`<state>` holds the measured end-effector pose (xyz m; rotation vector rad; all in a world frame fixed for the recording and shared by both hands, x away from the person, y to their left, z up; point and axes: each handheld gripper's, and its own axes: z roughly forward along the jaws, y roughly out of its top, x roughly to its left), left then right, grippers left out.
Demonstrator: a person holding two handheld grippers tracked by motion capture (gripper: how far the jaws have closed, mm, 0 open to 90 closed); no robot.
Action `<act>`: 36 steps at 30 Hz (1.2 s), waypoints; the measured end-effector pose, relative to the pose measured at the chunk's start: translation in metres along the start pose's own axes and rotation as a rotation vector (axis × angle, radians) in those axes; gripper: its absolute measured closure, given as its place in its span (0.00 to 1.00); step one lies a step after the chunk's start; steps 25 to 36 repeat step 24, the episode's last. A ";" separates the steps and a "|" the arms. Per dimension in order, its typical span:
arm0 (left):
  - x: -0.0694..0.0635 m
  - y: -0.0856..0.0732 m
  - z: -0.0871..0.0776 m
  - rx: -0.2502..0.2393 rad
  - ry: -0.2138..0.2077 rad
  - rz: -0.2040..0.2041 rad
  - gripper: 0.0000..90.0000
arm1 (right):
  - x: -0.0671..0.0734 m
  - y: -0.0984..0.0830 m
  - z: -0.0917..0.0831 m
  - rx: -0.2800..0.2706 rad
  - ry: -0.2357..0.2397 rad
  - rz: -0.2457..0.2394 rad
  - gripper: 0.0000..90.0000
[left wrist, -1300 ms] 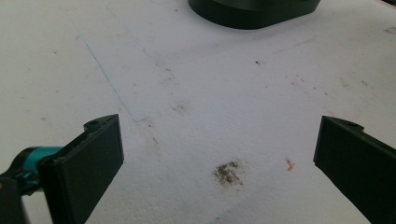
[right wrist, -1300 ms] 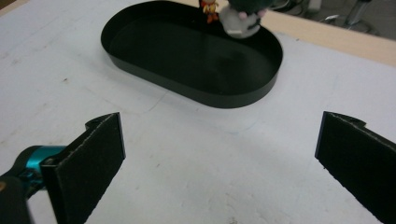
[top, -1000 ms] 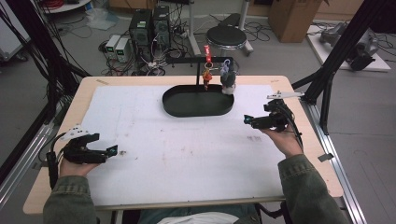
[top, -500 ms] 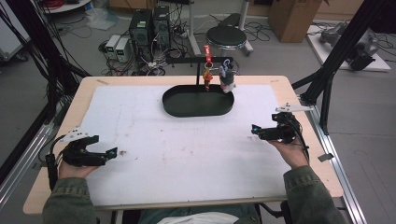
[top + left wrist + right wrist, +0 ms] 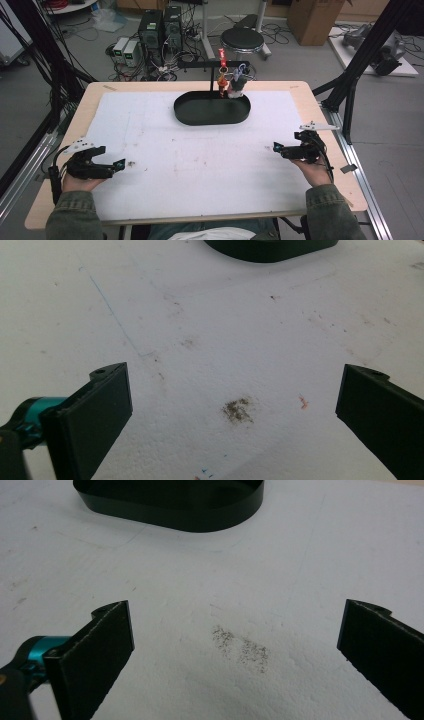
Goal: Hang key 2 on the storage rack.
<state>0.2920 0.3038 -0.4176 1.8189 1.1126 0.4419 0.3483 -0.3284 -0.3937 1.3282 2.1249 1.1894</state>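
A black oval tray [image 5: 212, 116] sits at the far middle of the white-covered table [image 5: 200, 165]; its near wall also crosses the top of the left gripper view [image 5: 270, 251] and the right gripper view [image 5: 170, 515]. A black stand [image 5: 212, 65] behind it carries small hanging items, one red [image 5: 222, 80] and one grey [image 5: 236, 86]. My left gripper [image 5: 121, 164] rests near the front left, open, jaws wide apart over bare sheet [image 5: 235, 405]. My right gripper [image 5: 277, 148] lies at the right side, open, with nothing between its jaws [image 5: 235, 645].
Smudges mark the white sheet under each gripper. Black frame posts [image 5: 350, 90] stand off the right edge and cables and posts [image 5: 40, 75] off the left. A stool [image 5: 242, 37], computers and boxes lie on the floor beyond the table.
My right gripper has drawn back from near the tray toward the front right of the table and lowered. The left gripper has barely moved.
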 end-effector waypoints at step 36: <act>0.003 0.000 0.003 0.003 0.000 -0.001 0.02 | 0.012 -0.023 0.002 -0.074 0.021 -0.058 0.01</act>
